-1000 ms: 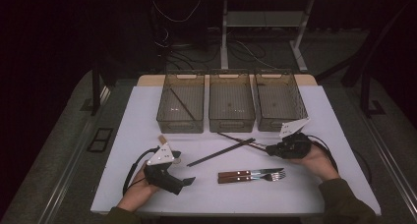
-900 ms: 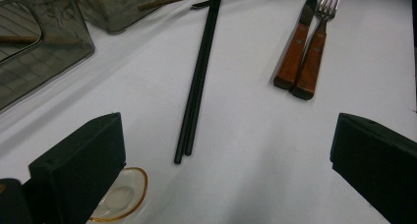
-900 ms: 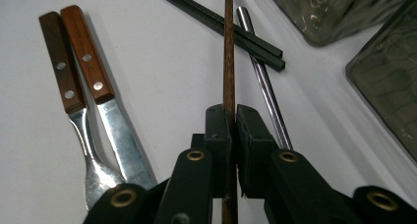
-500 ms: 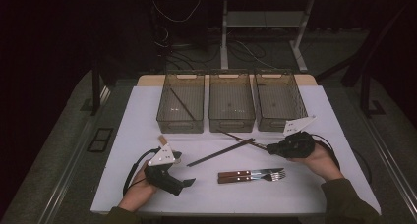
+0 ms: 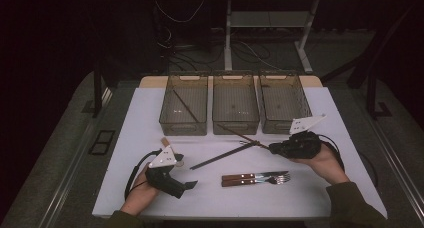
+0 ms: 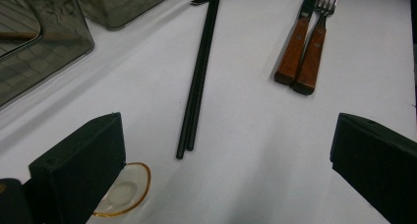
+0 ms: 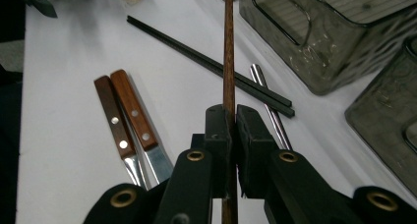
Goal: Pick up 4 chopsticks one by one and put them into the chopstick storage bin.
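Clamped in the right claw (image 7: 230, 135), a brown chopstick (image 7: 228, 47) is being lifted for binning; left claw (image 6: 221, 155) is being held open, empty.

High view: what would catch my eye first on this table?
Three smoky plastic bins line the far edge. In front, the right gripper is shut on a brown wooden chopstick. Black chopsticks lie mid-table, with a wood-handled knife and fork nearer the person.
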A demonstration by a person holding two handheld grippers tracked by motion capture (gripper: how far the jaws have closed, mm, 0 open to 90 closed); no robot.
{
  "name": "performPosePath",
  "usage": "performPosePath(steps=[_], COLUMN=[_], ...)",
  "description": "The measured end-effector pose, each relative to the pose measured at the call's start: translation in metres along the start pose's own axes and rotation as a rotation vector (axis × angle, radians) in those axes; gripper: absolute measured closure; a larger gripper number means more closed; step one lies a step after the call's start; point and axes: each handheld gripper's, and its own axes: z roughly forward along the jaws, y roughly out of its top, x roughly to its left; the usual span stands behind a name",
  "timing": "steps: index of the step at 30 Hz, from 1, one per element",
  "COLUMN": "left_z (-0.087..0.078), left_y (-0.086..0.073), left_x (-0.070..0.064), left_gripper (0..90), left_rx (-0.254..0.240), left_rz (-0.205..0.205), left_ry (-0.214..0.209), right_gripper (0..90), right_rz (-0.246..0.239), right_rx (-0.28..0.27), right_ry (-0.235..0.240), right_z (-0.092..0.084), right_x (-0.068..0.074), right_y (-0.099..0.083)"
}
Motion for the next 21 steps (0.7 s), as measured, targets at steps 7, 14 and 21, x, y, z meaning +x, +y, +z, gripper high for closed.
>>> performPosePath(steps=[7,14,21], left_z=[0.0,-0.001,-0.002], left_y=[0.0,0.0,0.0], left_x=[0.0,0.0,0.0], left_gripper=[0.0,0.0,0.0], left_rx=[-0.005,-0.007,-0.013], left_rz=[-0.004,-0.006,0.002], left_ry=[-0.012,-0.018,-0.051], right_gripper=[84.5,84.5,84.5], right_rz=[0.024,0.033,0.072], right_rx=[-0.008,0.006,-0.007], right_ry=[-0.002,-0.035,-0.064], right_z=[0.0,0.004,0.006], right_x=[0.006,0.012,0.015], right_y=[0.008,0.018,0.027])
